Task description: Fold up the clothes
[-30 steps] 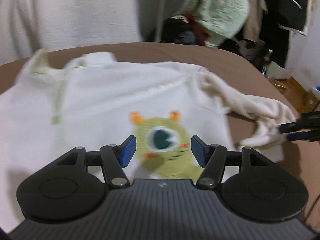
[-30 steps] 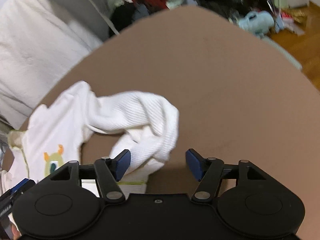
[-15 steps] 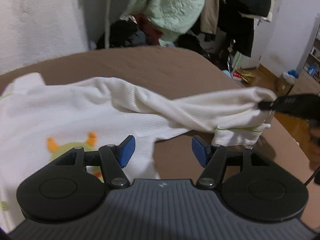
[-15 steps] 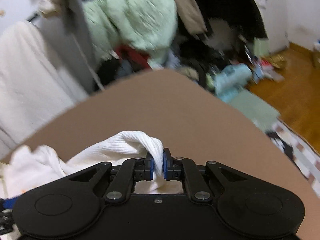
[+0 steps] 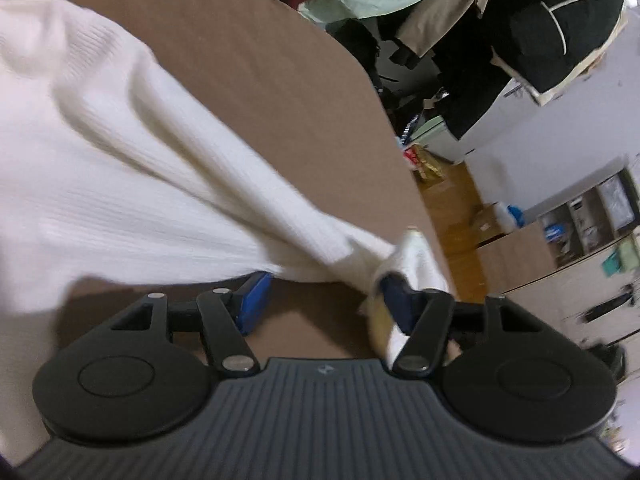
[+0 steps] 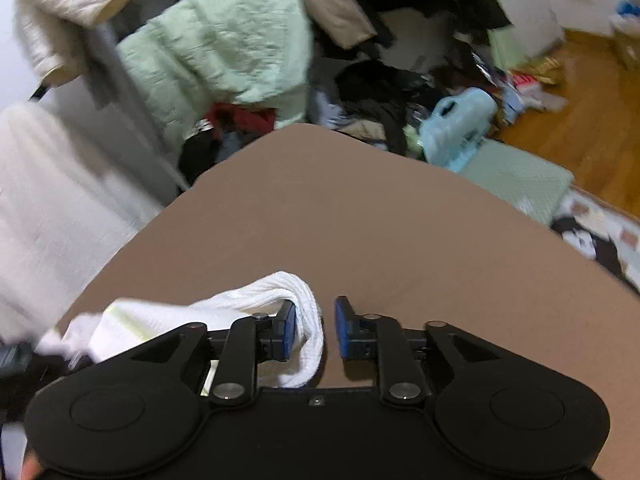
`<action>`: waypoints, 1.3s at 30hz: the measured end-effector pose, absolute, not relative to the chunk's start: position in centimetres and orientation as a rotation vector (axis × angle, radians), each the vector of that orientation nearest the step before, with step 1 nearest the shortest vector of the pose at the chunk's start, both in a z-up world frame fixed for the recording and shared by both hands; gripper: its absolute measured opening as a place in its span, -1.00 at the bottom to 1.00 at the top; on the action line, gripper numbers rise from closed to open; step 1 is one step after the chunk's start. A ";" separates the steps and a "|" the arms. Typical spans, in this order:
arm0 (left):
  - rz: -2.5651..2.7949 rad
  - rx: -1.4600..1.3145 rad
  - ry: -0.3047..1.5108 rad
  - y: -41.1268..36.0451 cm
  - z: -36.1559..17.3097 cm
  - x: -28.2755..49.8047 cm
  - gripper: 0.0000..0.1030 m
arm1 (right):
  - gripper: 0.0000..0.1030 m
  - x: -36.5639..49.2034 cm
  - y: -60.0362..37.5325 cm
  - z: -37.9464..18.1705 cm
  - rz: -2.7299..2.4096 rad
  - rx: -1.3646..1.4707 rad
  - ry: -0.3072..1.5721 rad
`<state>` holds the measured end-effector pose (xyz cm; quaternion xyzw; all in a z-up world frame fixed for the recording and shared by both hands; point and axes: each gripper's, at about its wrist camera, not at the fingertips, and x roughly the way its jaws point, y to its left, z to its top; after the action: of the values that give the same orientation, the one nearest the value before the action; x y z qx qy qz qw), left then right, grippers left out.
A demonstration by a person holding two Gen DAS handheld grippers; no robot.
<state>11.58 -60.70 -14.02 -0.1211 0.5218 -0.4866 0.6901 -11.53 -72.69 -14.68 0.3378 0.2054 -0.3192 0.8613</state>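
A white ribbed garment (image 5: 160, 200) lies on the brown surface (image 5: 280, 80). Its sleeve is pulled out toward the lower right in the left wrist view. The cuff (image 5: 424, 264) is bunched against the right fingertip of my left gripper (image 5: 324, 304). That gripper's jaws are closing, and only bare brown surface shows between the blue pads. In the right wrist view the same cuff (image 6: 280, 292) drapes over the left pad of my right gripper (image 6: 316, 328). Its jaws are opening, so the cloth hangs between them, clear of the right pad.
The brown surface (image 6: 400, 240) ends in a rounded edge ahead. Beyond it hang a pale green quilted jacket (image 6: 224, 44) and a black jacket (image 5: 560, 32), above heaped clothes. A wooden floor (image 6: 580, 128) with clutter and a shelf unit (image 5: 580, 240) lie to the right.
The right gripper, shut on the cuff half a second ago, has parted its jaws. The left gripper swung right from the monster print to the sleeve end and rolled; its jaws narrowed.
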 end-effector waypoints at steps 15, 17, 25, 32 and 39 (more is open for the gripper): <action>-1.198 -0.168 0.996 -62.4 -7.9 12.3 -0.94 | 0.56 -9.5 -66.5 -13.1 -0.333 0.259 0.424; -1.237 -0.154 0.964 -62.8 -6.8 12.0 -0.94 | 0.56 -7.9 -65.1 -13.8 -0.359 0.132 0.475; -1.262 -0.201 0.888 -63.9 -4.3 12.7 -0.91 | -0.73 -5.9 -65.8 -13.7 -0.576 0.020 0.355; -1.163 -0.031 0.708 -61.0 -2.6 13.4 -0.11 | -0.80 -5.5 -77.1 -11.2 -0.581 0.421 0.284; -1.119 0.253 0.745 -57.0 -7.7 12.6 -0.08 | -0.77 -8.8 -86.3 -14.5 -0.760 0.772 0.316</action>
<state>12.63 -57.04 -7.67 0.1169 0.3439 -0.5169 0.7752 -8.82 -86.35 -14.49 0.3659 0.1499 -0.3604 0.8449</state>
